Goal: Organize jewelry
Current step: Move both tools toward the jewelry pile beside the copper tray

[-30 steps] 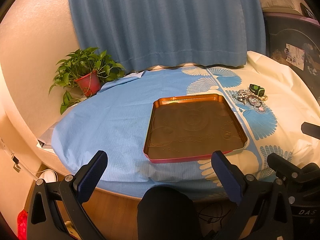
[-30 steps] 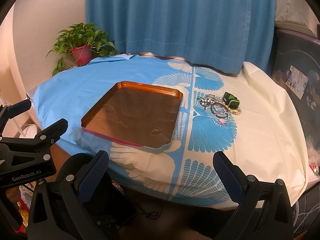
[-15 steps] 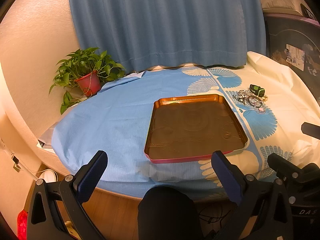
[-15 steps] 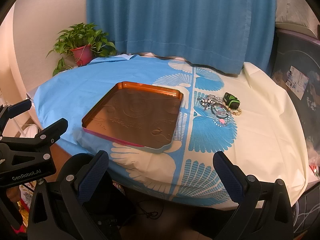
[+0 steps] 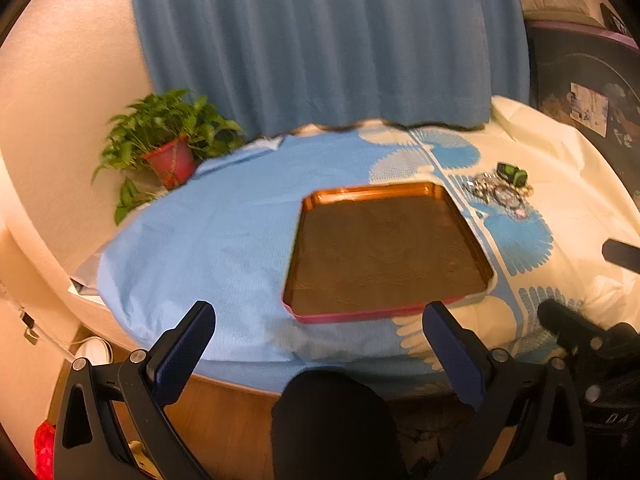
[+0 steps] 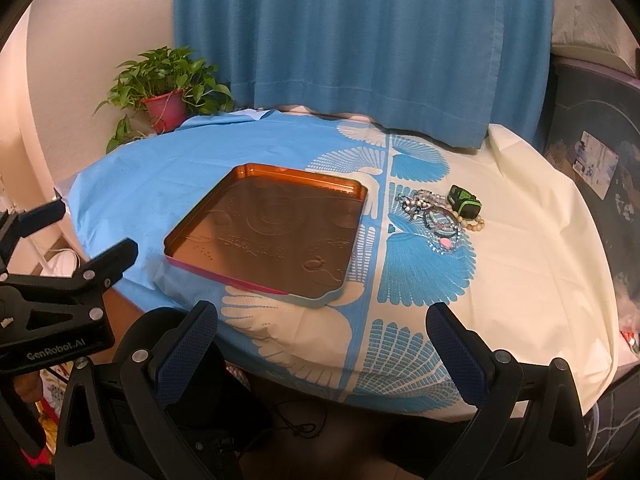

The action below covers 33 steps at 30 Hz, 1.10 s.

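A pile of jewelry [image 6: 438, 218], bracelets and bead strings, lies on the tablecloth to the right of an empty copper tray [image 6: 272, 236]. A small green and black box [image 6: 464, 206] sits beside the pile. In the left wrist view the tray [image 5: 384, 248] is straight ahead and the jewelry [image 5: 500, 192] lies far right. My left gripper [image 5: 316, 324] is open and empty, held at the table's near edge. My right gripper [image 6: 320, 328] is open and empty, also back from the near edge. The left gripper also shows in the right wrist view [image 6: 92, 240].
A round table carries a blue and cream cloth [image 6: 520, 260]. A potted plant [image 6: 164, 96] stands at the back left by the wall. A blue curtain [image 6: 340, 40] hangs behind. A dark knee [image 5: 332, 420] is below the table edge.
The left wrist view has shifted a little to the left and is slightly blurred. The right gripper has hardly moved. Both stay open.
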### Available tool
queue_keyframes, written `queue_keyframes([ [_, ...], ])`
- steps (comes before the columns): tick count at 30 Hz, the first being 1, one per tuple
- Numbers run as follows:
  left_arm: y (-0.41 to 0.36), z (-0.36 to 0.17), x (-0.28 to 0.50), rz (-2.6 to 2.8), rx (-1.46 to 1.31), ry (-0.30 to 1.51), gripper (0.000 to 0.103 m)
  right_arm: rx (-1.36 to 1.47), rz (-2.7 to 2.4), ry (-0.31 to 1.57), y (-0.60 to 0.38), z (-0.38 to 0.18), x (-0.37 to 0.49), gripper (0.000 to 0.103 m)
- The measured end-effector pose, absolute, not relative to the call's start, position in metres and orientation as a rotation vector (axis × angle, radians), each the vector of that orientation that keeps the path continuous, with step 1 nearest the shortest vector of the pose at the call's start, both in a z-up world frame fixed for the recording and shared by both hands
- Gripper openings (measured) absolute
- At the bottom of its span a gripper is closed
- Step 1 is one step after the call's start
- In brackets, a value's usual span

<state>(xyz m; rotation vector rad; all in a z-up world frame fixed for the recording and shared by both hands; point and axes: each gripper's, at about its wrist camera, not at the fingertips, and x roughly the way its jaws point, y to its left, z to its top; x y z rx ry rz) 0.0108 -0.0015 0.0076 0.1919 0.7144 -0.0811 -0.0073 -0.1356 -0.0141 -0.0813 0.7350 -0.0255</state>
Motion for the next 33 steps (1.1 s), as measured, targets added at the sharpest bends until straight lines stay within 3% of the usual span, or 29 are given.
queue_keyframes([
  [12,-0.048,-0.001,0.031,-0.147,0.205,0.742,0.103,-0.013,-0.157,0.606,-0.204,0.0,-0.013,0.103],
  [19,-0.104,0.004,0.054,-0.242,0.203,0.757,0.103,-0.09,-0.288,0.424,-0.258,0.02,-0.025,0.103],
  [33,-0.206,-0.036,0.122,-0.313,0.237,0.894,0.102,0.261,-0.379,0.67,-0.435,-0.044,0.034,0.103],
])
